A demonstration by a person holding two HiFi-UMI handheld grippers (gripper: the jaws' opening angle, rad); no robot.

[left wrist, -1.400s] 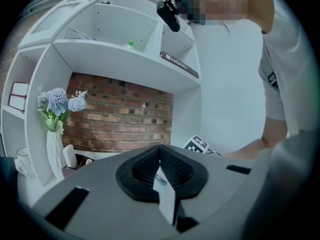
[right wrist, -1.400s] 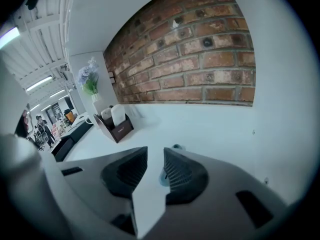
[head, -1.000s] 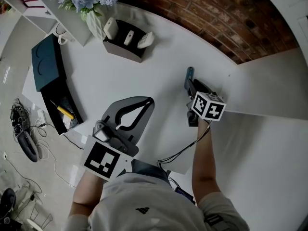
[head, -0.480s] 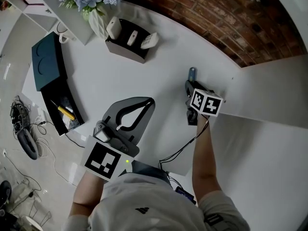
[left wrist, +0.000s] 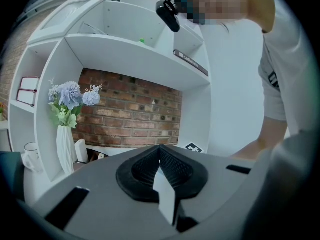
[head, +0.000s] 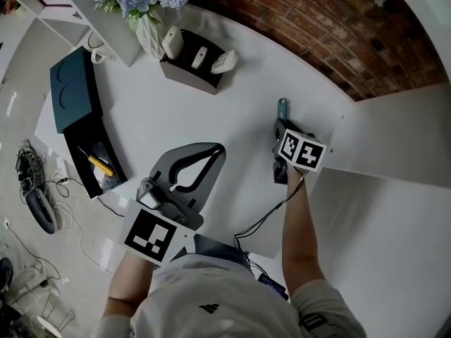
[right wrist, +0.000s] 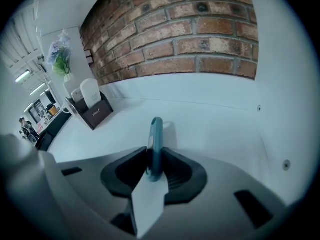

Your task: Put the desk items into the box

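A slim teal stick-shaped item [head: 282, 106] lies on the white desk [head: 232, 97], its far end poking out past my right gripper [head: 280, 123]. In the right gripper view the teal item [right wrist: 156, 131] sits between the pads of the right gripper [right wrist: 154, 160]; the jaws have just been closing and now press on it. My left gripper [head: 220, 148] hovers near the desk's front edge, shut with nothing in it; the left gripper [left wrist: 160, 151] points level at the shelves. A black open box [head: 81, 162] holding a yellow tool [head: 99, 165] stands at the far left.
A dark teal case [head: 69, 97] lies beside the black box. A brown organizer [head: 184, 76] with remotes and a white vase of flowers [head: 151, 37] stand at the back. The brick wall [head: 317, 27] and a white shelf panel [head: 394, 132] bound the right side. Cables lie on the floor [head: 35, 196].
My right gripper has sunk slightly onto the teal item and its jaws have narrowed around it. The left gripper has stayed where it was.
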